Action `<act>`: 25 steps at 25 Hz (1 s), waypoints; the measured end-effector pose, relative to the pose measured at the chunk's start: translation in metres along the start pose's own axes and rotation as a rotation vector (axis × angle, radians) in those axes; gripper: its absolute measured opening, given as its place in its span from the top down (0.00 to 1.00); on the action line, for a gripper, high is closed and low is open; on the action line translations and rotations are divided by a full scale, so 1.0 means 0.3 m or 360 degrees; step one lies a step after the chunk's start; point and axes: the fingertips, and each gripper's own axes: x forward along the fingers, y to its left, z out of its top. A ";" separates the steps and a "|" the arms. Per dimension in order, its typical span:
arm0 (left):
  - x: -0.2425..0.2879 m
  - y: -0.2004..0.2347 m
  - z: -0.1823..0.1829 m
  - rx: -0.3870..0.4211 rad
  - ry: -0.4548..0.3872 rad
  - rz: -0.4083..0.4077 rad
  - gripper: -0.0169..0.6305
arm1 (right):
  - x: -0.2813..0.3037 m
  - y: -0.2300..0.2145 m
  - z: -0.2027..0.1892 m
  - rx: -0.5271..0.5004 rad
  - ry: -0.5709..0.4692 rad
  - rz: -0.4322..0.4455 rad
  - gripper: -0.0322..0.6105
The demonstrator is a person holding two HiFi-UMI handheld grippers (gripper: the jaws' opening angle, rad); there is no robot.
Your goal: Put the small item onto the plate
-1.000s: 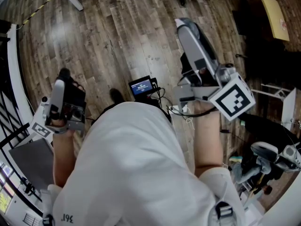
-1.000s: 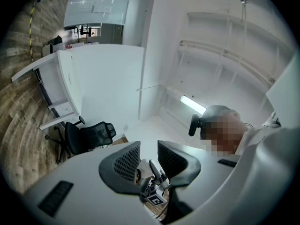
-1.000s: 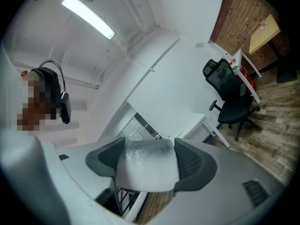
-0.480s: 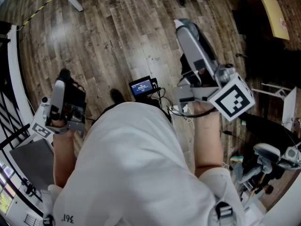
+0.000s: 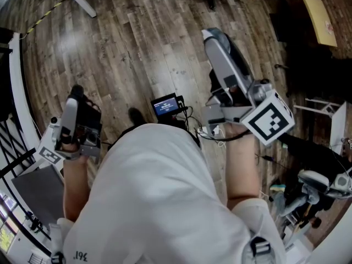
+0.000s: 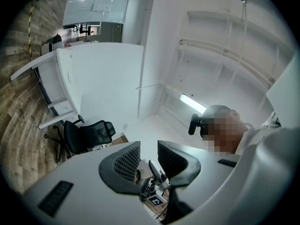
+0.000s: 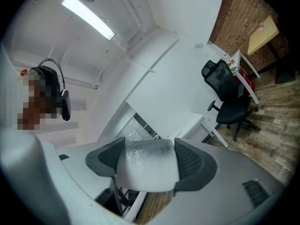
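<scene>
right gripper: the right gripper point(image 7: 147, 165) is clamped on the small item, with a dark ribbed finger pressed against each side of it

small item: a small whitish glossy lump point(image 7: 146, 163) with a greyer top edge (its surface looks a bit bumpy and wet-shiny); it fills the whole gap between the right fingers point(image 7: 194, 161) and is up in the air rather than resting on anything

left gripper: the left gripper point(image 6: 149, 162) has nothing in it; its fingers point(image 6: 123, 163) are spread apart, and through the gap you can see the other gripper, well apart from this one

where they point: both gripper views tilt upward and take in white walls and ceiling, with a long ceiling light point(image 7: 89, 17) on the right one's side

head view: person in a white shirt point(image 5: 165, 202) with one gripper in each hand; the right one reaches farther out over the brown wooden plank floor point(image 5: 137, 37), while the left is lower and nearer at the left side

marker cube: the white cube with a black square pattern point(image 5: 268, 117) sits on the right gripper, just above the hand

floor stuff: a small black device with a blue screen point(image 5: 166, 104) lies between the two grippers, near the person

background: a black office chair point(image 7: 229, 104) stands by a white tabletop, with a brick wall point(image 7: 239, 13) at the far right
</scene>
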 end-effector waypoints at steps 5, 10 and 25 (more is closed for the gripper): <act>-0.002 -0.003 -0.003 -0.0003 -0.0010 0.0002 0.80 | -0.003 -0.002 -0.005 0.0000 0.0015 -0.0003 0.45; 0.031 0.011 -0.031 0.0001 -0.0018 0.0004 0.80 | -0.014 -0.038 0.020 0.0000 0.0032 -0.0004 0.45; 0.258 0.044 -0.210 0.0017 -0.0016 0.0024 0.80 | -0.091 -0.226 0.200 0.0022 0.0075 0.0033 0.45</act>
